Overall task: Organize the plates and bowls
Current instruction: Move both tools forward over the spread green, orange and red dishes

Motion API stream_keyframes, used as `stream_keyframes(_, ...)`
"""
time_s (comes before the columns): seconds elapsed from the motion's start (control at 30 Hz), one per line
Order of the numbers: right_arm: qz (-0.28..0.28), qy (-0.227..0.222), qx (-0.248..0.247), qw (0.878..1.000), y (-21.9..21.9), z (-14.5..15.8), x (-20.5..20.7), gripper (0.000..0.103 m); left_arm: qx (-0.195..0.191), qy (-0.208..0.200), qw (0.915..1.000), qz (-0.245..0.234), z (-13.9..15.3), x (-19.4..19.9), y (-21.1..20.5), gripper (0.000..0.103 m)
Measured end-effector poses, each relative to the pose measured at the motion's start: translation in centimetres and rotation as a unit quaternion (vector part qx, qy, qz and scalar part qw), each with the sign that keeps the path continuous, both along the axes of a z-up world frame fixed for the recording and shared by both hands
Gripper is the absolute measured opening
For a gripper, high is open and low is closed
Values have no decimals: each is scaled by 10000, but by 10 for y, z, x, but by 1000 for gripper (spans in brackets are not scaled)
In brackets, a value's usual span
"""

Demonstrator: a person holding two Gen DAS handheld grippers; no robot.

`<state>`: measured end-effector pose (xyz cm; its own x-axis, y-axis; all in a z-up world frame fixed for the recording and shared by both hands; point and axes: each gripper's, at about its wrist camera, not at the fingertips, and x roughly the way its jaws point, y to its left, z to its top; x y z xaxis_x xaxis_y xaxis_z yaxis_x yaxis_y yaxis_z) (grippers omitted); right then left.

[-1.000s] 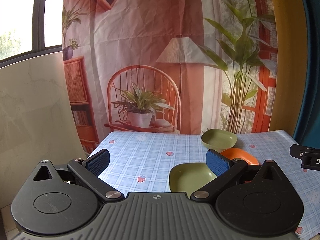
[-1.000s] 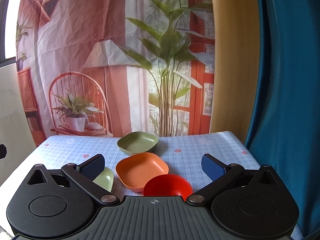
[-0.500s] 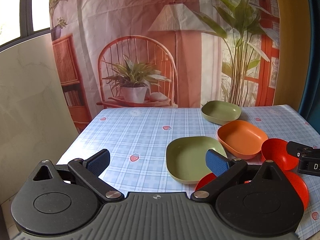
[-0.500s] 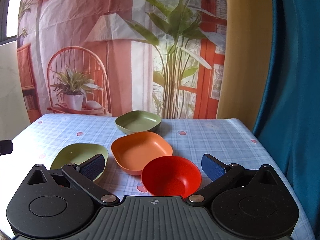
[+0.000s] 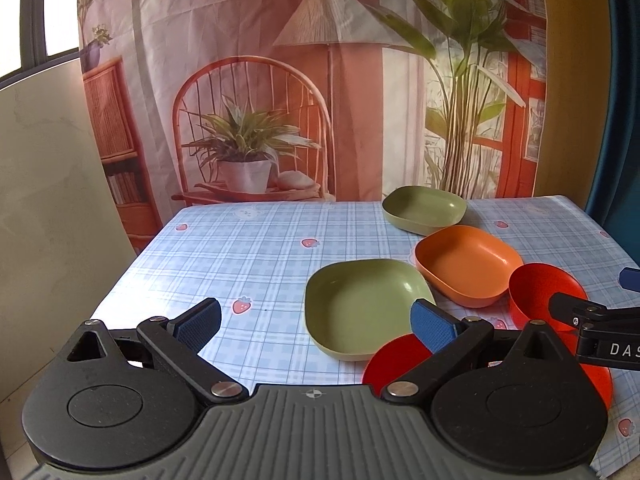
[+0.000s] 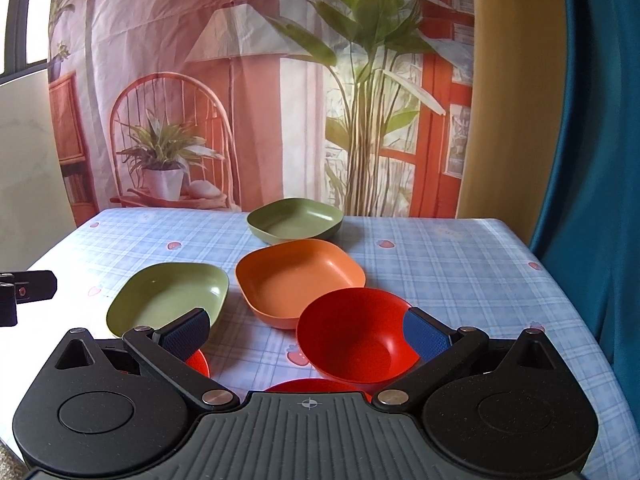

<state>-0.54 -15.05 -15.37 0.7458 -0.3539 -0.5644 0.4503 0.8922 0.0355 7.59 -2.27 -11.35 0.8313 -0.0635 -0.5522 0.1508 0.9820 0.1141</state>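
Observation:
A light green square plate [image 5: 362, 306] [image 6: 170, 298], an orange square bowl [image 5: 468, 264] [image 6: 300, 282], a dark green square bowl [image 5: 424, 209] [image 6: 296, 218] and a red round bowl [image 5: 540, 292] [image 6: 356, 342] sit on the checked tablecloth. A red plate [image 5: 394, 362] [image 6: 316, 385] lies nearest, partly hidden by both grippers. My left gripper [image 5: 316, 322] is open and empty, above the table left of the light green plate. My right gripper [image 6: 306, 332] is open and empty, its right finger at the red bowl's rim.
The table [image 5: 248, 256] ends at a printed backdrop behind. A pale wall panel [image 5: 48, 208] stands at the left. A teal curtain [image 6: 600, 160] hangs at the right. The right gripper's arm shows in the left wrist view [image 5: 600, 332].
Both grippers have tilted down and moved toward the table. More dishes have come into view, including the red bowl and red plate. Both grippers stay open.

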Motion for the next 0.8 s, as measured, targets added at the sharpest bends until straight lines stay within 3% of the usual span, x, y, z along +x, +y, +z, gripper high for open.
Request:
stream_keyframes(0.53,-204,134,-94,9997,-36,-19,-14,103,-87,318,9988,-350,-19,11,-33,97)
stream_keyframes(0.8,-276,162,-7,9995,-40,-24,-28,102,-226,474,9953,-818,-24,-2,-52,92)
